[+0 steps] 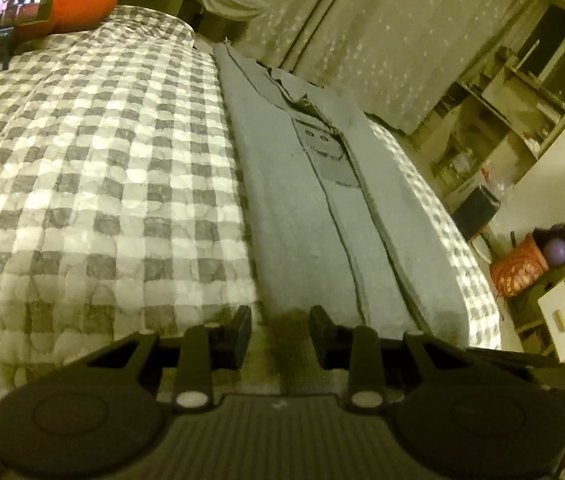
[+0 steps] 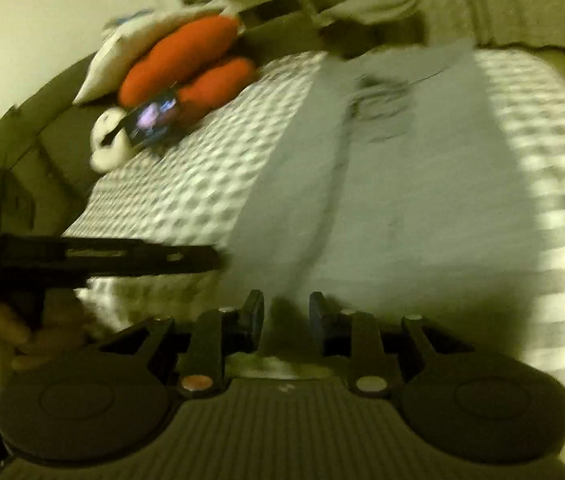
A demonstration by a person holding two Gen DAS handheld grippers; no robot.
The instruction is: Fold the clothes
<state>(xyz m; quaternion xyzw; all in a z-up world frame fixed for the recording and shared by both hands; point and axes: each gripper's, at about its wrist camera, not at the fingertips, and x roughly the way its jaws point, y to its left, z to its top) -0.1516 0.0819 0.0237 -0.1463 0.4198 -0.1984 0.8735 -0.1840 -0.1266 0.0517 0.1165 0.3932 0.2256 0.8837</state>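
The left wrist camera sat low at the near hem of a long grey folded garment, looking along it across the grey-and-white checked quilt toward pale curtains. The right wrist camera looked from the same near end, blurred. Both views shared the garment, quilt and orange cushions.

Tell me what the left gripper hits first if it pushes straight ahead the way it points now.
Most likely the near end of the folded grey garment: the left gripper, jaws apart with nothing between them, points down at it on the checkered quilt. How close it is stays unclear.
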